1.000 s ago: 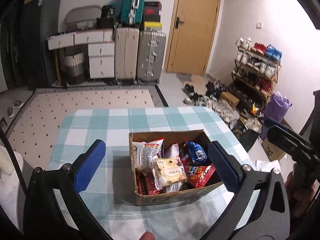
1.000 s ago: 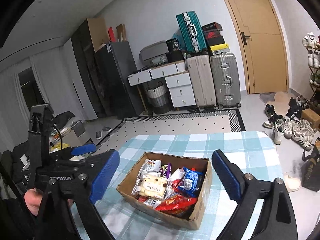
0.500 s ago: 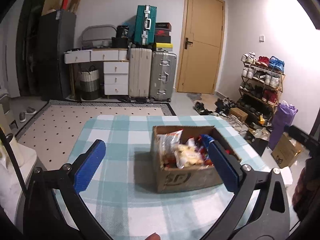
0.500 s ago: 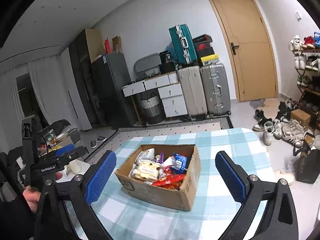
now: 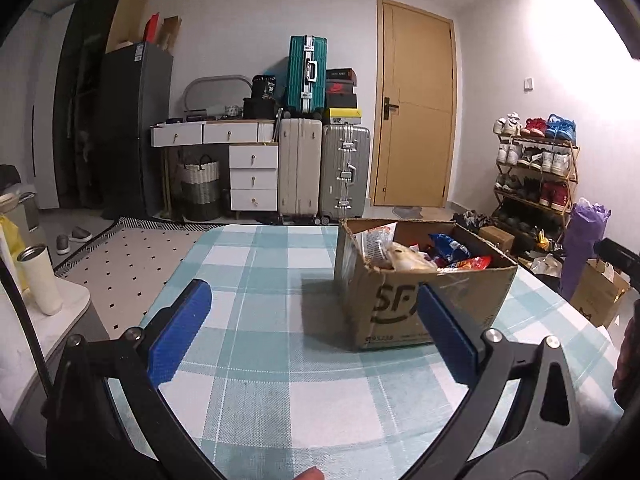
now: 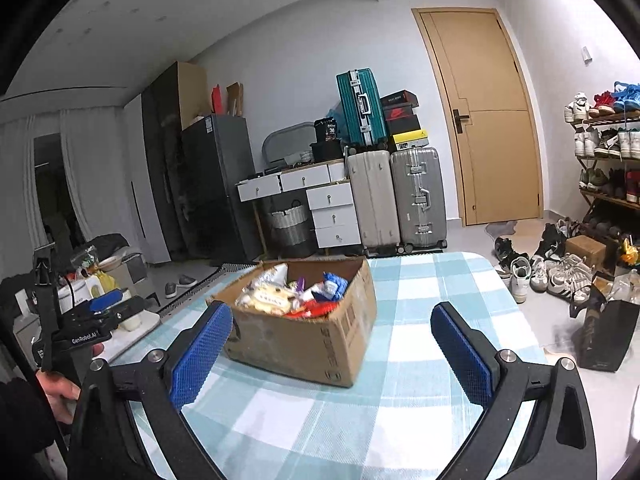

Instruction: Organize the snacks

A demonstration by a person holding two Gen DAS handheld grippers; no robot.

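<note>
box [image 5: 404, 300]: brown corrugated cardboard, rectangular, open top
snacks [image 6: 280, 294]: crinkly glossy packets
table [image 5: 280, 360]: teal-white checked cloth
left gripper [image 5: 312, 332]: fingers apart, empty
right gripper [image 6: 332, 350]: fingers apart, empty

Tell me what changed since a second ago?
Both grippers, left and right, came down lower toward the table, so the box now shows its side more than its top. Nothing was grabbed or let go. The box and snacks stayed put, and both grippers stayed open.
</note>
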